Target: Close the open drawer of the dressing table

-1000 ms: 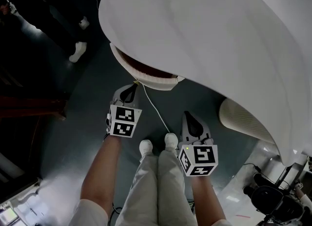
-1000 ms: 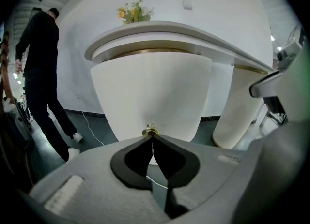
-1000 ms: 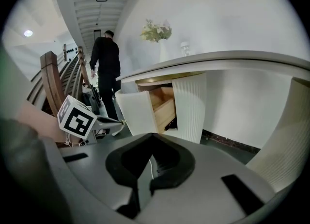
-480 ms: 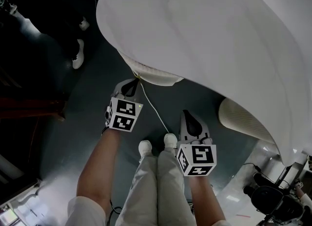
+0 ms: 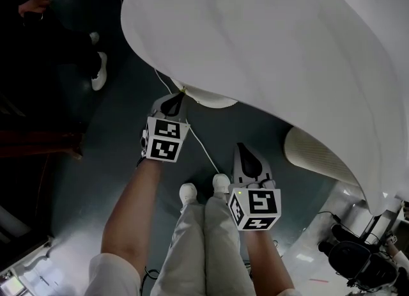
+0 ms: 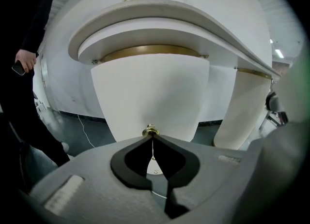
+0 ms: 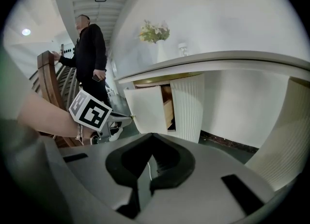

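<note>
- Dressing table (image 5: 287,52): broad white top.
- Drawer (image 6: 150,97): under the dressing table's top, sticking out a little.
- Left gripper (image 6: 151,139): jaws pinched together, tips against the drawer's brass knob (image 6: 150,131).
- Right gripper (image 7: 151,137): jaws together, empty, back from the dressing table.

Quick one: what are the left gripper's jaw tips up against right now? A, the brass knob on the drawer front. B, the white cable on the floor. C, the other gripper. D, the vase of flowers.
A: in the left gripper view, the left gripper has its jaws together, with the tips right at the brass knob on the white drawer front.
</note>
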`<state>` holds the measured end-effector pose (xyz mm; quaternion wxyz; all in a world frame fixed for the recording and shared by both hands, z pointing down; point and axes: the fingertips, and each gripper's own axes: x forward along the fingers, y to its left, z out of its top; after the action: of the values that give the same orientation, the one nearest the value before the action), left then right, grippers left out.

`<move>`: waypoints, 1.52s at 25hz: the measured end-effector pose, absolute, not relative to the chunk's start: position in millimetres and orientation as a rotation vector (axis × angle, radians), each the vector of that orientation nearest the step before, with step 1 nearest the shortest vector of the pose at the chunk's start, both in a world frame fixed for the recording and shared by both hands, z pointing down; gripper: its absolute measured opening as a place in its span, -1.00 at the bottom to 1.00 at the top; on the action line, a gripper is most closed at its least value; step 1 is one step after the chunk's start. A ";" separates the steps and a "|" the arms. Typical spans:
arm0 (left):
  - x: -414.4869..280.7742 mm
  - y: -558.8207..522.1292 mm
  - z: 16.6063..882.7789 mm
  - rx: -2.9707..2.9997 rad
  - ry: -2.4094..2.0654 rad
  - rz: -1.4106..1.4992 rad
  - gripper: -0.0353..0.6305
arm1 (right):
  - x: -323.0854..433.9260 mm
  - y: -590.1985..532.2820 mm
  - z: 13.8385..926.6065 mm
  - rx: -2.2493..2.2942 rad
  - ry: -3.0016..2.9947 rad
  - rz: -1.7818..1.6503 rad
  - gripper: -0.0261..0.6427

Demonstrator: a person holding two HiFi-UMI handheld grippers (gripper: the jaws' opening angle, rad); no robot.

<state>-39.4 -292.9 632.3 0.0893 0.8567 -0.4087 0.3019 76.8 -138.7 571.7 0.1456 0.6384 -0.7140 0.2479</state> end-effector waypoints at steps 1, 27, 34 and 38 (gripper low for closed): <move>-38.3 -294.5 632.1 2.549 -1.220 0.899 -0.85 | 76.9 -138.9 571.5 1.839 -2.057 0.713 -0.92; -12.9 -323.7 629.5 2.561 -1.301 0.884 -0.85 | 99.4 -138.7 576.2 1.820 -2.045 0.697 -0.92; -24.1 -314.9 622.8 2.549 -1.303 0.788 -0.85 | 91.0 -144.7 571.7 1.794 -2.066 0.662 -0.92; -30.4 -299.0 611.4 2.588 -1.279 0.775 -0.85 | 83.3 -147.4 565.4 1.780 -2.076 0.651 -0.92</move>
<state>-30.4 -299.0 611.4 0.0763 0.8633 -0.4267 0.2585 83.3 -147.4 565.4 0.1645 0.6245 -0.7286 0.2283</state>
